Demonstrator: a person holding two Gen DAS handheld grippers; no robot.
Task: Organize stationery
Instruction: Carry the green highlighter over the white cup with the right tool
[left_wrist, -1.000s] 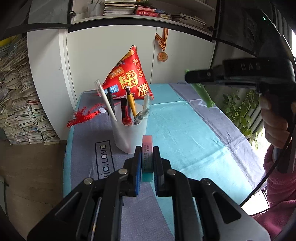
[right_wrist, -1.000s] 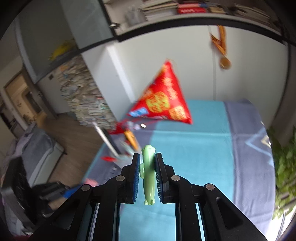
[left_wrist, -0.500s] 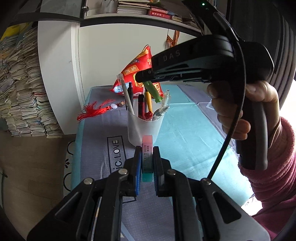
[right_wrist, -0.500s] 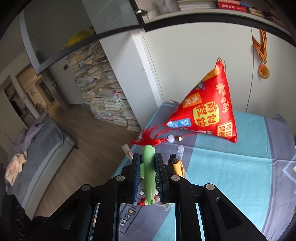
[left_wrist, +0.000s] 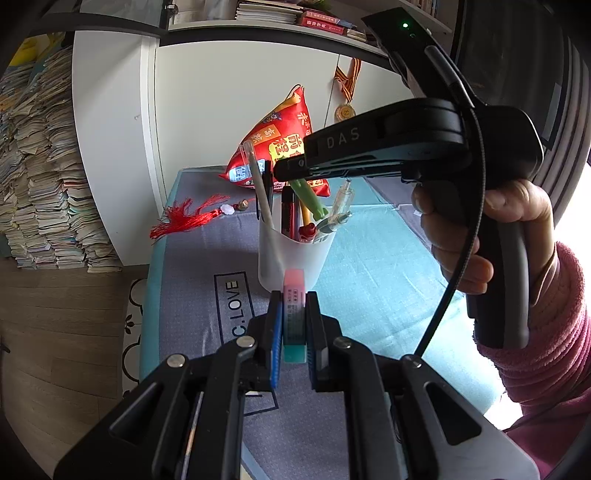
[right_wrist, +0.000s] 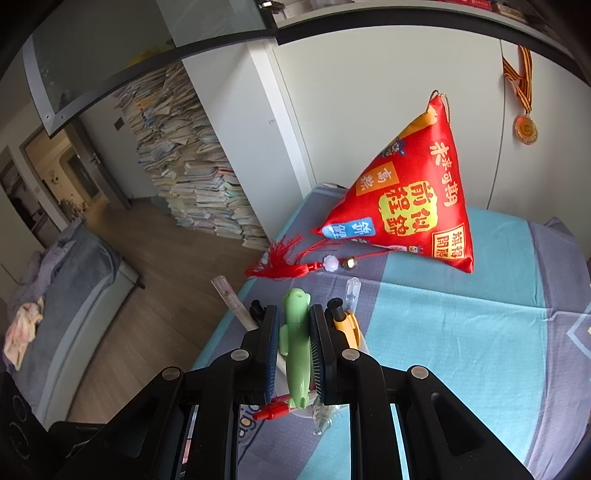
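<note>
Green plastic catches the eye first: the novelty pen (right_wrist: 295, 347) is pinched tight between the pads of the right gripper (right_wrist: 295, 350), and that gripper has swung in from open air to hang directly over the white pen cup (left_wrist: 291, 258). From the left wrist view the pen's lower end (left_wrist: 310, 199) now dips among the pens already standing in the cup, so the drop looks close; I judge a release would let it slide in. The left gripper (left_wrist: 294, 325) has barely shifted. It is clamped on a pink-and-teal eraser (left_wrist: 294, 310) and waits just in front of the cup, above the grey-and-teal cloth (left_wrist: 369, 266). Behind, the red pyramid-shaped pouch (right_wrist: 406, 206) and its tassel (right_wrist: 284, 258) lie undisturbed.
</note>
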